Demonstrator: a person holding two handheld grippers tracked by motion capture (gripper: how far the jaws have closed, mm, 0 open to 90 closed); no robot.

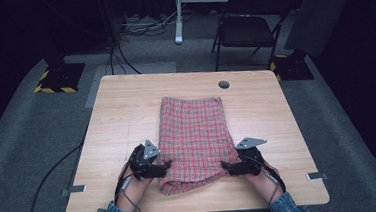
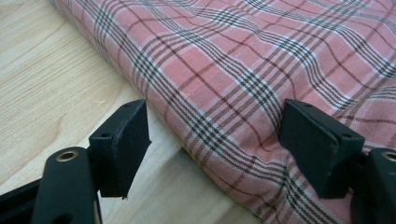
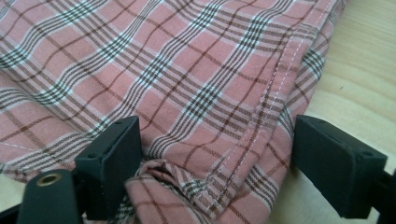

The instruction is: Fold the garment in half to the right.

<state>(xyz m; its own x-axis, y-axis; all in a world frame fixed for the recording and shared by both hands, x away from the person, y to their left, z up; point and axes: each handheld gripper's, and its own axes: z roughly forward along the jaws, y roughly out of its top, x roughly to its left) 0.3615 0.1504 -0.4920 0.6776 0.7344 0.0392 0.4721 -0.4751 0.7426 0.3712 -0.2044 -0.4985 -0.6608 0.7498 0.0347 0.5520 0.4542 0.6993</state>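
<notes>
Item: folded pink plaid cloth (image 1: 194,140), near corners bracketed by both grippers

We hold the left gripper (image 2: 215,144) wide open astride the folded edge, the right gripper (image 3: 217,163) open astride the stitched hem corner; neither grips yet, placed so we can likely pinch both corners together

I see a recording studio or lab rather than a home — dark drapes all round, grey carpet (image 1: 18,143), stand bases taped in yellow-black hazard stripes (image 1: 56,80), loose cables (image 1: 145,26) on the floor, a folding chair (image 1: 245,27) behind one bare wooden tabletop (image 1: 126,110).
</notes>
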